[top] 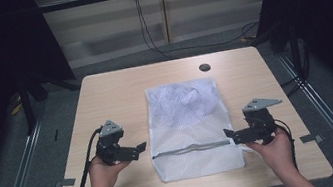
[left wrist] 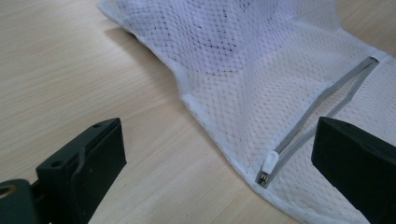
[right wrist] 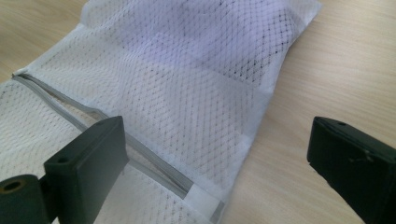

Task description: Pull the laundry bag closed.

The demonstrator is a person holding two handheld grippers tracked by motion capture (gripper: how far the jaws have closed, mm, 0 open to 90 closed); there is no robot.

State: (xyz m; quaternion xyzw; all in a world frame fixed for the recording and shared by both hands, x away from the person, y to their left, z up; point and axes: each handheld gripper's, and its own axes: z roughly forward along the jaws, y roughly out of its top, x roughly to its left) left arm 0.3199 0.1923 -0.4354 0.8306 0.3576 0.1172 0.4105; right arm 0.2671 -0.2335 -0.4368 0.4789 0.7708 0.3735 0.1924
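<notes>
What sits inside the white mesh bag [top: 191, 126] is hard for me to make out: something pale and crumpled shows through the netting at the end farthest from my hands, no more than a blur of folds. In my left gripper view the bag's far end is cut off by the top edge, and in my right gripper view its near corner runs out of the bottom edge.

The bag lies flat on the pale wood-grain table [top: 109, 97], between my two tongs. It is a soft rectangle of fine diamond netting with a plain white fabric hem. A grey zipper [left wrist: 322, 100] crosses it near my end and stands partly apart, its two tapes gaping. The small pale zipper pull [left wrist: 270, 163] lies at the bag's edge just ahead of my left gripper [top: 133, 152], between its jaws as I look along them.

Both tongs are released, their blocky matte black jaws spread wide and grasping nothing. My left gripper hovers just beside the bag's left edge; my right gripper [top: 234, 136] is at the right edge, its inner jaw over the netting near the zipper's closed end.

A dark round hole [top: 205, 67] marks the table beyond the bag.
</notes>
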